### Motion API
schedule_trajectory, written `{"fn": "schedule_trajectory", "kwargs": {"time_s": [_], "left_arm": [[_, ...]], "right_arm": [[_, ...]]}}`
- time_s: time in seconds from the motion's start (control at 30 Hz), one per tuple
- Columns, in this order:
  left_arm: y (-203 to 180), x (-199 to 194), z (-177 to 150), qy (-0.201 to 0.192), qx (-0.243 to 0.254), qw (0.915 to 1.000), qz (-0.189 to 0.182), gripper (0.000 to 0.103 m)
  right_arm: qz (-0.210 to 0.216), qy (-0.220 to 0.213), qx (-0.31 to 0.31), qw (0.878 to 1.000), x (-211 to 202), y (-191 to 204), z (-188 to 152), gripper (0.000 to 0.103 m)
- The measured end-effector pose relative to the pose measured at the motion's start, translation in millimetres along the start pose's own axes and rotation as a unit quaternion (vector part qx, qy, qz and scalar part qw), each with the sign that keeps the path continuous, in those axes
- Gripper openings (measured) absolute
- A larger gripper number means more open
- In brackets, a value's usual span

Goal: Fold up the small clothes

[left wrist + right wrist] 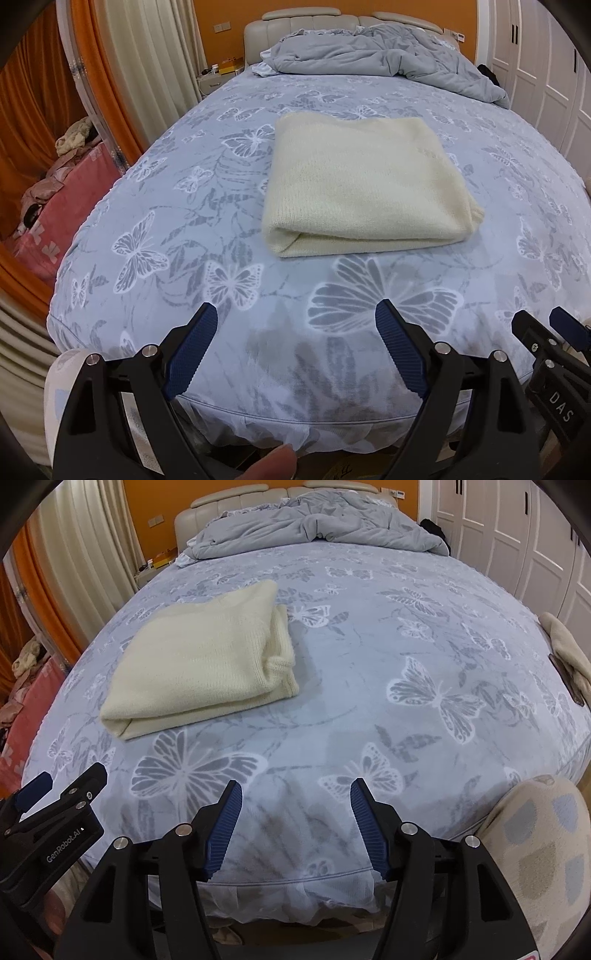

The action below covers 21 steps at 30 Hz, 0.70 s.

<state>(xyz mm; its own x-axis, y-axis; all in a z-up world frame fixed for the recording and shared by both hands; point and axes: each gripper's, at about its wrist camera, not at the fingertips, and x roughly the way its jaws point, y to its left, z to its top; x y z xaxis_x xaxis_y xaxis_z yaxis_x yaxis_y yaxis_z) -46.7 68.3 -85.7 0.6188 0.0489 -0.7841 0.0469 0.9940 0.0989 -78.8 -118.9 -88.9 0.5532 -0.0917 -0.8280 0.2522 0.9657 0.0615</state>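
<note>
A cream knitted garment (365,184) (199,661) lies folded into a thick rectangle on the butterfly-patterned bed sheet (166,229) (406,627). My left gripper (295,306) hovers over the foot of the bed, short of the garment, open wide with only sheet between its blue pads. My right gripper (295,784) hangs beside it, right of the garment, also open and holding nothing. Each gripper shows at the edge of the other's view: the right gripper (546,321) and the left gripper (70,775). Neither touches the garment.
A crumpled grey duvet (388,55) (314,528) is piled at the headboard. A beige cloth (565,650) lies at the bed's right edge. White wardrobe doors (517,535) stand on the right, curtains (147,55) and a pink heap (55,206) on the left. A patterned sleeve (543,849) is near.
</note>
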Motion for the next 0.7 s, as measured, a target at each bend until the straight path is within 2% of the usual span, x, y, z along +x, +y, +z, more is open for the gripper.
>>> {"fn": "schedule_trajectory", "kwargs": {"time_s": [0.17, 0.7], "left_arm": [[-0.3, 7.3, -2.4, 0.013, 0.002, 0.9999, -0.004, 0.077], [2.4, 17.3, -6.6, 0.032, 0.000, 0.9994, 0.015, 0.076]], "right_arm": [[-0.002, 0.007, 0.007, 1.000, 4.9, 1.5, -1.2, 0.059], [0.000, 0.010, 0.002, 1.000, 6.5, 12.8, -5.2, 0.059]]}}
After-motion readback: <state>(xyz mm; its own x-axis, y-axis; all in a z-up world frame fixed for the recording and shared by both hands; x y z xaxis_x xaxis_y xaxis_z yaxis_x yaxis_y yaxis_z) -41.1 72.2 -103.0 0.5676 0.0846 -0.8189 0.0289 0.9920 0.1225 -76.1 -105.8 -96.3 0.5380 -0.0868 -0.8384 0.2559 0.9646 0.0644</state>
